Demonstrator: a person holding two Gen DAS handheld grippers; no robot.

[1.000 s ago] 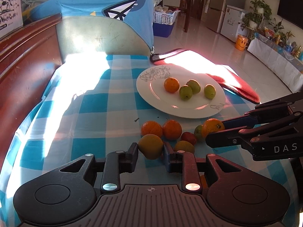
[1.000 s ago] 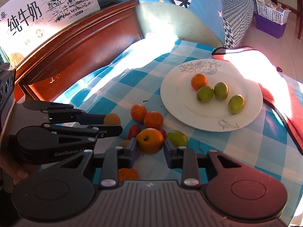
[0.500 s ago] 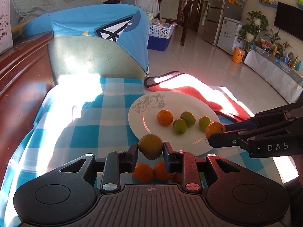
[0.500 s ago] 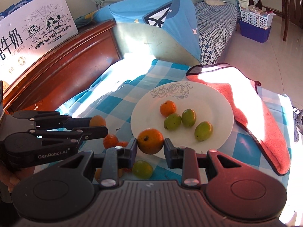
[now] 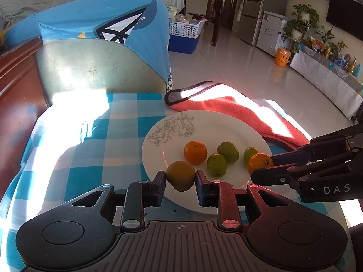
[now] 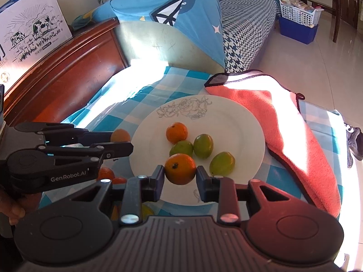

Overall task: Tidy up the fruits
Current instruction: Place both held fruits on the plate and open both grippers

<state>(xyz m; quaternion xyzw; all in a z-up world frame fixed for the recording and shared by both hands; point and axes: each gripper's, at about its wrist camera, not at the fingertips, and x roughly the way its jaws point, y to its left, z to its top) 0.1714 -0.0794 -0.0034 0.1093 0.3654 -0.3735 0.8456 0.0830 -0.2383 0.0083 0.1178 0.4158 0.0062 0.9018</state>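
Note:
My left gripper (image 5: 180, 179) is shut on a yellow-orange fruit (image 5: 180, 175), held over the near left rim of the white plate (image 5: 158, 149). My right gripper (image 6: 180, 174) is shut on an orange (image 6: 180, 168) above the plate's (image 6: 245, 124) near side. In the left wrist view the right gripper (image 5: 261, 167) comes in from the right with its orange (image 5: 258, 162). The plate holds one orange (image 5: 195, 152) and three green fruits (image 5: 216, 165). A few loose oranges (image 6: 105, 173) lie on the cloth left of the plate, partly hidden by the left gripper (image 6: 118, 142).
A red-orange towel (image 6: 292, 122) lies against the plate's far right side. A blue-checked cloth (image 5: 118, 131) covers the table. A wooden headboard (image 6: 68, 72) runs along the left, and a cushion draped in blue fabric (image 5: 102, 29) stands behind the table. A hand (image 6: 13, 206) holds the left gripper.
Both grippers carried their fruit from the loose pile forward to over the plate. The pile has dropped out of the left wrist view.

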